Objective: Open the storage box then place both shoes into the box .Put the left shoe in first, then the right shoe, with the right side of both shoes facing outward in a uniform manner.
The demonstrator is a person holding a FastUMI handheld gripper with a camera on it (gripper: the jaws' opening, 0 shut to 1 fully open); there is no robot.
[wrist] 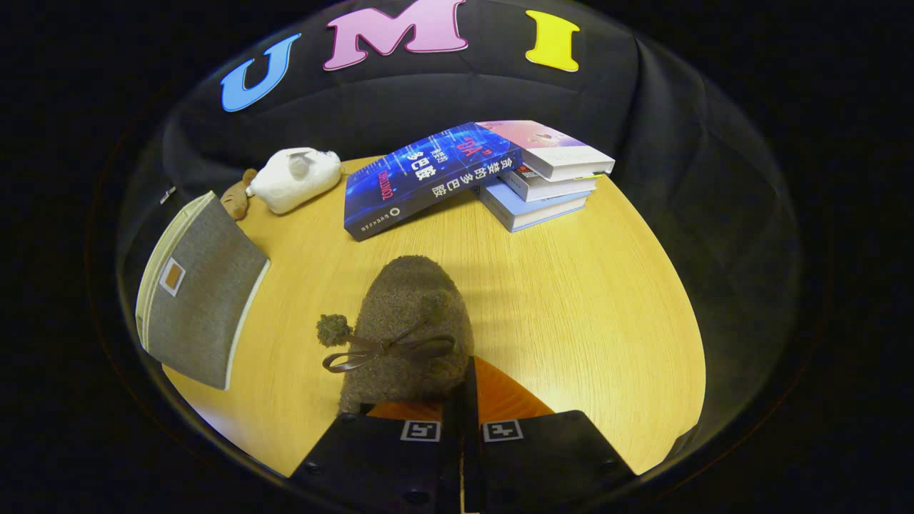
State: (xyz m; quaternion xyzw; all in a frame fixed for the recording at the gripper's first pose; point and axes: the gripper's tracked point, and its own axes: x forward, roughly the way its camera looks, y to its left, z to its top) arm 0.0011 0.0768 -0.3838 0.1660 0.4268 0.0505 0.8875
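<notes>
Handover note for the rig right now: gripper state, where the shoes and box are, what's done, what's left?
Hand-held gripper: fingers closed together on the rear edge of a brown fuzzy shoe with a bow, which extends ahead of them over the wooden table.
Grey fabric storage box: beside the shoe, toward the white plush toy. Whether it is open, I cannot tell.
Stack of books beyond the shoe.
Done: one shoe gripped.
Left: put this shoe in the box, then the other.
</notes>
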